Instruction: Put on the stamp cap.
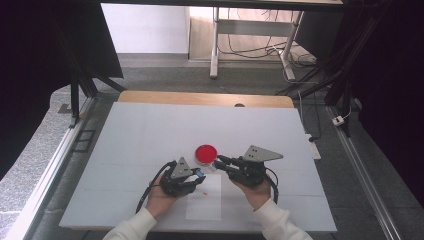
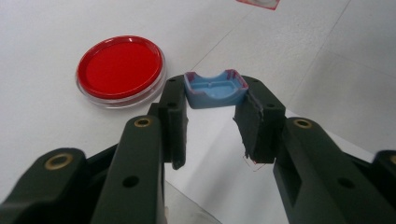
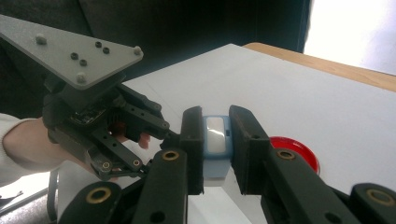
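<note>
Two handheld grippers met over a white-covered surface [image 1: 150, 135], just on the person's side of a round red ink pad [image 1: 206, 152] in its clear dish. The left gripper [image 2: 211, 122] had its fingers [image 2: 173, 126] pinching a small blue stamp cap [image 2: 214, 88] w/ red-stained rims, hollow side up, held near the fingertips. In the high view this cap [image 1: 199, 172] sat just beside the ink pad, on its near side. The right gripper [image 3: 215, 149] had its fingers [image 3: 192, 144] pressed onto a light blue stamp body [image 3: 216, 144], clamped across its flat sides w/ the pale window facing the camera; that piece hovered just short of the ink pad [image 3: 299, 151], facing the left gripper [image 3: 140, 135]. A white paper sheet [image 1: 205, 200] lay on the surface below both hands, nearer the person than the pad.

Judging by looks, both pieces are light, stiff moulded plastic, smooth and prob. a bit slippery, so a grip across flat opposite walls is the safe choice; the curved cap edge would likely slip. The cap's thin walls could flex or pop out if squeezed off-centre. Wet red ink on the rims may smear fingers or paper. The ink pad dish looks light enough to skid if nudged.
</note>
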The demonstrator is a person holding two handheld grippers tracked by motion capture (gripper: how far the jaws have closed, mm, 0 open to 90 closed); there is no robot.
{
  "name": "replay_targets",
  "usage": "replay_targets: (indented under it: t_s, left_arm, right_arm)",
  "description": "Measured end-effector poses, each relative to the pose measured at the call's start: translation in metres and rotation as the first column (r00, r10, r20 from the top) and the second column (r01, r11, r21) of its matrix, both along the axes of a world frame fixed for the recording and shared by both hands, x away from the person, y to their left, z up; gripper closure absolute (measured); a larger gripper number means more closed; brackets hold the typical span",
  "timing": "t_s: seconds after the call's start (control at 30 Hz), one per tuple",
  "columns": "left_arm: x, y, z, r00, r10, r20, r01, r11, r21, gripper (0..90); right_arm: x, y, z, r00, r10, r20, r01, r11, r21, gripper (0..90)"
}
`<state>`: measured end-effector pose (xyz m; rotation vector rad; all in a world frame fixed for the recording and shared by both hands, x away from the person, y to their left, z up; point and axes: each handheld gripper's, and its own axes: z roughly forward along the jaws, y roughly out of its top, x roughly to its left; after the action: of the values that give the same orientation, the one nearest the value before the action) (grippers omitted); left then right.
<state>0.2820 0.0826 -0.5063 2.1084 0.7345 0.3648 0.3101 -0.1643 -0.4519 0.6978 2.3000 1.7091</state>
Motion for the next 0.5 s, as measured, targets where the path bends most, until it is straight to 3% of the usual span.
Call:
replay_targets:
  t_s: [0.5]
  left_arm:
    - [0.001,-0.0085,-0.0018,0.9999,-0.012,-0.001,0.012,0.9999,0.005,63.7]
  right_arm:
    - [-0.0012,0.0051,-0.001,0.9999,0.014,-0.004,-0.014,1.0,0.006,75.5]
